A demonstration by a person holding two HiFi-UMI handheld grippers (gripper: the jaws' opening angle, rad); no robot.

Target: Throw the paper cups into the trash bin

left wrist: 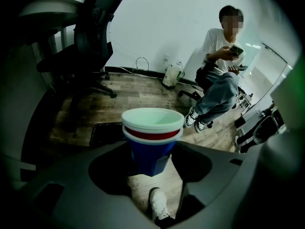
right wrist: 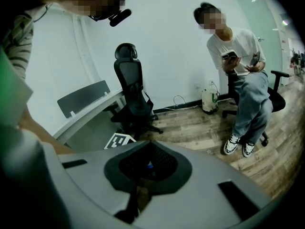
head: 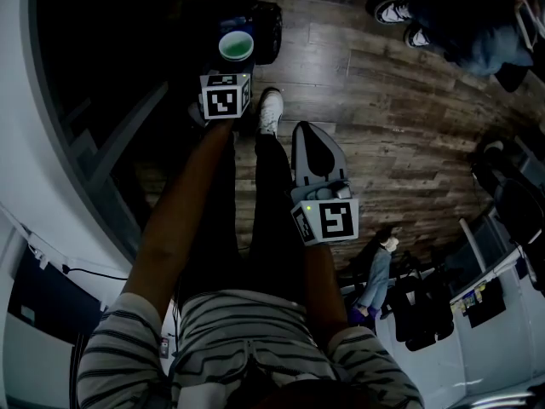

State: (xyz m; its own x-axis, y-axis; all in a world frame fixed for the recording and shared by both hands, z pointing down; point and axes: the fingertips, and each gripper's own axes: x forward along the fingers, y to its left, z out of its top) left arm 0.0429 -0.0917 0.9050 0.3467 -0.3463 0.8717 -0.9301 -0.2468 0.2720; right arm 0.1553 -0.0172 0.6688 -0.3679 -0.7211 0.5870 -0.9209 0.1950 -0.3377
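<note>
Left gripper [left wrist: 151, 159]: clamped on the blue lower part of a stack of nested paper cups [left wrist: 152, 128]; the stack is gripped from both sides and held upright.
Cups: white rims, a pale green inside and a red band are seen above the blue body.
Cups' place: in the head view the stack is seen against the near edge of a black trash bin [head: 268, 24] standing on the wood-plank floor [head: 383, 100]; whether it is right over the bin's mouth cannot be told, the view being dark.
Right gripper [right wrist: 148, 144]: jaws brought together at the tips, nothing held; it is kept well back from the bin, beside the wearer's leg.
Background: a seated person [left wrist: 219, 75] and a black office chair [right wrist: 133, 94] are seen by the white wall.
</note>
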